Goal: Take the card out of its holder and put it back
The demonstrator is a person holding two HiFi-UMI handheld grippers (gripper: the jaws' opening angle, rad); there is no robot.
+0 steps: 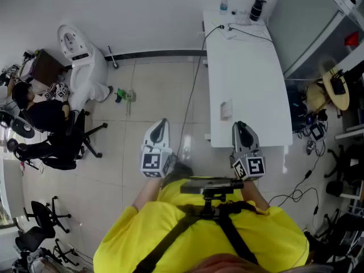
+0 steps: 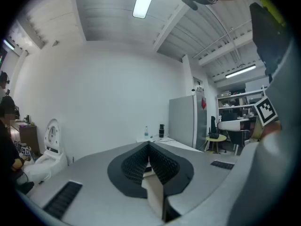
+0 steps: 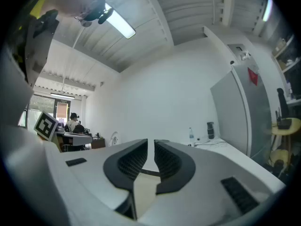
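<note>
A small white card holder [image 1: 226, 109] lies on the long white table [image 1: 250, 78], towards its near end; I cannot make out the card in it. Both grippers are held up in front of the person in a yellow shirt, short of the table's near edge. My left gripper [image 1: 162, 122] hangs over the floor left of the table, jaws shut with nothing between them [image 2: 149, 145]. My right gripper [image 1: 239, 125] sits at the table's near edge, its jaws a narrow gap apart and empty [image 3: 151, 142].
A water bottle [image 1: 224, 3], a dark flask [image 1: 257, 8] and a black cable [image 1: 244, 32] are at the table's far end. A grey cabinet [image 1: 310, 21] stands to the right. A seated person and office chair [image 1: 62, 135] and a white appliance [image 1: 82, 67] are at left.
</note>
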